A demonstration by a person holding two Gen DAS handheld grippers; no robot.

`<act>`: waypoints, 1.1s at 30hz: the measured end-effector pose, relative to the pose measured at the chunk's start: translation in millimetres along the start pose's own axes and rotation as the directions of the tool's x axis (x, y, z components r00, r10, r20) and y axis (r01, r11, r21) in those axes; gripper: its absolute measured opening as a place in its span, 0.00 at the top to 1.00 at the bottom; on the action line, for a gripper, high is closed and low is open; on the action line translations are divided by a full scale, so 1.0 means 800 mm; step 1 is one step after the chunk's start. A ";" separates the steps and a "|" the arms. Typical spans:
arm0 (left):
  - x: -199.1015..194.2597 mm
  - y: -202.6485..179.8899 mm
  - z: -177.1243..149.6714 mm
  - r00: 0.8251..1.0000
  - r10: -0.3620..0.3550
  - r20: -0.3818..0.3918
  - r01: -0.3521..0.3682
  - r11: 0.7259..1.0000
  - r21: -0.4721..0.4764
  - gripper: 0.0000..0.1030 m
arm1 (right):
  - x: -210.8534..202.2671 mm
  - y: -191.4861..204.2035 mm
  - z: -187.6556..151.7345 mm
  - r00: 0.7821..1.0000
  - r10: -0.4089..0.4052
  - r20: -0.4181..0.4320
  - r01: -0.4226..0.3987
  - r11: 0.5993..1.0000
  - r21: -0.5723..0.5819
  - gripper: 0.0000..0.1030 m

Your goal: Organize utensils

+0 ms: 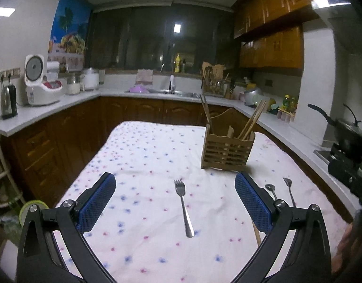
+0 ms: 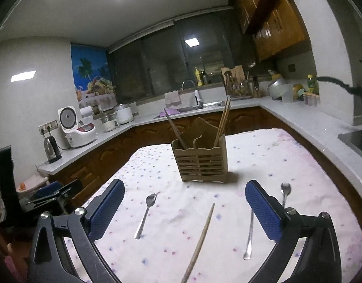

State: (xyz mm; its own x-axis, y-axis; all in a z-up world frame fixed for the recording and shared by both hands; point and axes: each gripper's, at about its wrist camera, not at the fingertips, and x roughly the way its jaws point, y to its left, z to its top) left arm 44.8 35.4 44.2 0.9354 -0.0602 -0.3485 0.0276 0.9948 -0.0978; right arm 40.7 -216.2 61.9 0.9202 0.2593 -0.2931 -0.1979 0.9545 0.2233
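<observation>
Both claws are wide apart and holding nothing right now. The left gripper hangs low over the table with its blue pads either side of a fork, which lies flat on the flowery tablecloth with its tines pointing away. Looks to me like it's lined up to grab that one first, since the handle runs straight down the gap. The right gripper is just as open, and a single wooden chopstick lies on the cloth between its fingers, also pointing roughly away, so that's probably its target. Just outside its right pad there's a long-handled metal utensil and a smaller fork-tipped one beyond it, partly hidden behind the finger. Further back stands the slatted wooden holder, upright near the middle of the table, with a few chopsticks already leaning in its compartments. That's surely where everything goes. Behind it is just the kitchen counter, with a rice cooker.
</observation>
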 end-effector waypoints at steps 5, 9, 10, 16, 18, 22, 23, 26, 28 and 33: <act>-0.006 -0.001 -0.028 1.000 -0.019 0.015 0.019 1.000 -0.016 0.00 | -0.017 0.004 -0.026 0.998 -0.037 0.048 0.039 0.999 -0.034 0.00; -0.007 -0.008 -0.052 1.000 -0.027 0.008 0.027 1.000 -0.002 0.00 | -0.019 0.011 -0.058 0.997 -0.038 0.065 0.041 0.998 -0.040 0.00; -0.007 -0.011 -0.059 1.000 -0.020 0.014 0.020 1.000 0.012 0.00 | -0.018 0.015 -0.068 0.997 -0.042 0.067 0.046 0.998 -0.053 0.00; -0.005 -0.020 -0.085 1.000 0.019 0.018 -0.020 0.998 0.062 0.00 | -0.011 0.018 -0.101 0.998 -0.053 0.044 0.056 0.996 -0.076 0.00; -0.006 -0.018 -0.088 1.000 0.019 0.017 -0.020 0.998 0.057 0.00 | -0.008 0.013 -0.107 0.998 -0.055 0.030 0.057 0.997 -0.061 0.00; -0.007 -0.016 -0.090 1.000 0.027 0.016 -0.027 0.998 0.053 0.00 | -0.013 0.008 -0.109 0.997 -0.062 0.038 0.064 0.997 -0.047 0.00; -0.008 -0.016 -0.090 1.000 0.026 0.015 -0.027 0.998 0.051 0.00 | -0.014 0.009 -0.109 0.997 -0.065 0.041 0.067 0.997 -0.046 0.00; -0.013 -0.015 -0.093 0.999 0.028 0.026 -0.029 0.998 0.050 0.00 | -0.020 0.007 -0.109 0.996 -0.076 0.055 0.078 0.996 -0.041 0.00; -0.014 -0.016 -0.095 0.999 0.030 0.029 -0.032 0.998 0.058 0.00 | -0.021 0.007 -0.110 0.995 -0.081 0.060 0.084 0.996 -0.042 0.00; -0.014 -0.018 -0.100 0.999 0.035 0.021 -0.037 0.996 0.077 0.00 | -0.022 0.003 -0.113 0.995 -0.089 0.054 0.091 0.995 -0.034 0.00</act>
State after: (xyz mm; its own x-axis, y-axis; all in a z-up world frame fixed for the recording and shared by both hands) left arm 5.4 15.1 -24.7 0.9430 -0.0232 -0.3321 0.0200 0.9997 -0.0129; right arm -6.2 -204.8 -16.2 0.9512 0.1651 -0.2608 -0.1249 0.9786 0.1637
